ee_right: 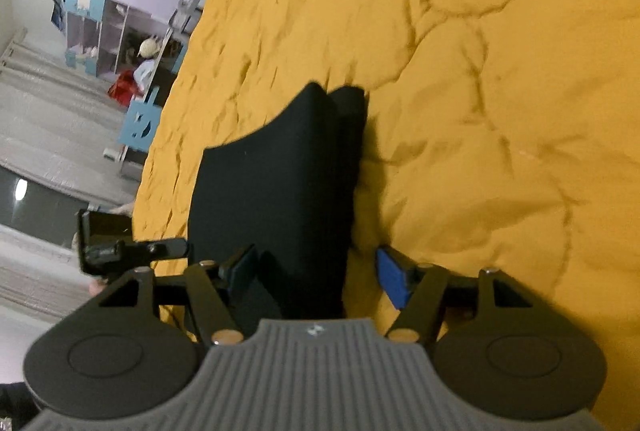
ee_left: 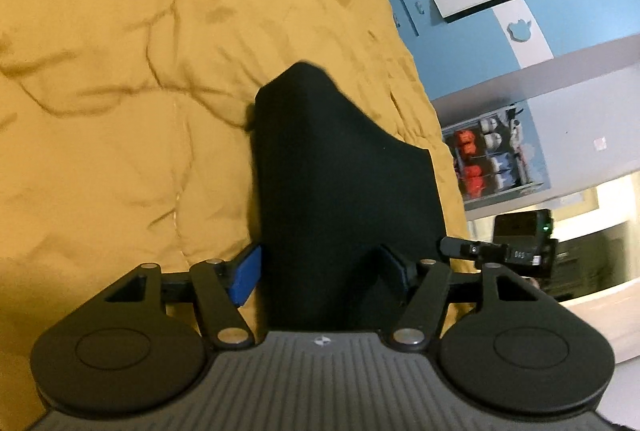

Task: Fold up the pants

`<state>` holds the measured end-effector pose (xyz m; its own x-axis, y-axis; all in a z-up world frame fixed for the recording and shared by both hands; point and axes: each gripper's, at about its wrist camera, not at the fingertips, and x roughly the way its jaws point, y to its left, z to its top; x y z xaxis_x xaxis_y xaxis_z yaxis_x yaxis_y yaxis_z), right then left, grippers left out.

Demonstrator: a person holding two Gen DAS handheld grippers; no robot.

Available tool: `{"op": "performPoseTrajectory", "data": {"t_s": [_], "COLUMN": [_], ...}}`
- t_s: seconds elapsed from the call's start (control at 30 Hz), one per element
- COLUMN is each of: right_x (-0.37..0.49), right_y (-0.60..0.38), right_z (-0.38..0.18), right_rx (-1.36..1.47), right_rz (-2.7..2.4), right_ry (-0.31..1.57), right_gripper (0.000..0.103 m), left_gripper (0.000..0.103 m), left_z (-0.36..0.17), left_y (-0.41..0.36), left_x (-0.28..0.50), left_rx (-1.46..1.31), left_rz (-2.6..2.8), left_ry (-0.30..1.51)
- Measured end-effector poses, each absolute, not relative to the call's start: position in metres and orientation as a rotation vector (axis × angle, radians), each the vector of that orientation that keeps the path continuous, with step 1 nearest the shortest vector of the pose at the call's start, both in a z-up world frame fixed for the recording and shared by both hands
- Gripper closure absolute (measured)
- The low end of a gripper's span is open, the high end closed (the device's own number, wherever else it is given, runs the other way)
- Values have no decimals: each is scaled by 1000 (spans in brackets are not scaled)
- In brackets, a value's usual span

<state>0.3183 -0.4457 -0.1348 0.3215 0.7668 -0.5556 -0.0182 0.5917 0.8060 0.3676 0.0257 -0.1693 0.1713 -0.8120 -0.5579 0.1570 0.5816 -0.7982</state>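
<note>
Item: pants (ee_left: 340, 191), black, folded into a long narrow bundle, lying on a bed under a rumpled mustard-yellow quilt (ee_left: 120, 91)

Left wrist view: the left claw (ee_left: 320, 275) stands spread; its blue pad (ee_left: 245, 277) at 9 o'clock lies just off the cloth's edge, while the pad at 3 o'clock is partly covered by the black cloth. The pants fill the gap between the two fingers and run away from the claw toward 12 o'clock, narrowing to a blunt end. Whether either pad presses the cloth cannot be told; nothing looks pinched. A blue and white cupboard (ee_left: 500, 11) stands beyond the bed edge at 2 o'clock. The other tool's black body (ee_left: 520, 243) shows at 3 o'clock.

Right wrist view: the right claw (ee_right: 320, 275) also stands spread. The pants (ee_right: 280, 191) lie between the fingers but toward the 9 o'clock side, over or against the left-hand pad; the blue pad (ee_right: 394, 279) at 3 o'clock is clear of the cloth, with bare quilt (ee_right: 480, 111) between. The bundle reaches toward 12 o'clock, ending in two stacked folds. A shelf unit (ee_right: 108, 31) stands across the floor at 10 o'clock
</note>
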Motion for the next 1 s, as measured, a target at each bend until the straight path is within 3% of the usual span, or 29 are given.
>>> {"op": "performPoseTrajectory", "data": {"t_s": [0.13, 0.37, 0.5, 0.6, 0.67, 0.7, 0.83, 1.0], "right_x": [330, 345, 346, 344, 342, 340, 338, 332], "right_y": [-435, -411, -401, -401, -403, -405, -403, -398], "right_z": [-151, -164, -167, -165, -164, -164, -156, -130], "right_rx": [826, 840, 856, 842, 841, 849, 826, 783], "right_rz": [638, 718, 740, 736, 725, 721, 705, 708], "right_ry": [1162, 1152, 1134, 1129, 1122, 1119, 1111, 1087], "right_gripper": [38, 36, 36, 43, 55, 61, 68, 79], "left_gripper": [19, 16, 8, 8, 17, 30, 54, 65], "left_z": [-182, -186, -183, -183, -184, -184, -181, -157], "left_y": [17, 3, -3, -1, 2, 4, 11, 7], "left_x": [375, 380, 375, 373, 373, 373, 369, 360], "left_rx": [-696, -697, -674, -668, -693, -704, -712, -700], "left_rz": [-806, -841, -837, -834, -817, -798, -778, -792], "left_ry": [1221, 1214, 1209, 1201, 1201, 1203, 1196, 1160]}}
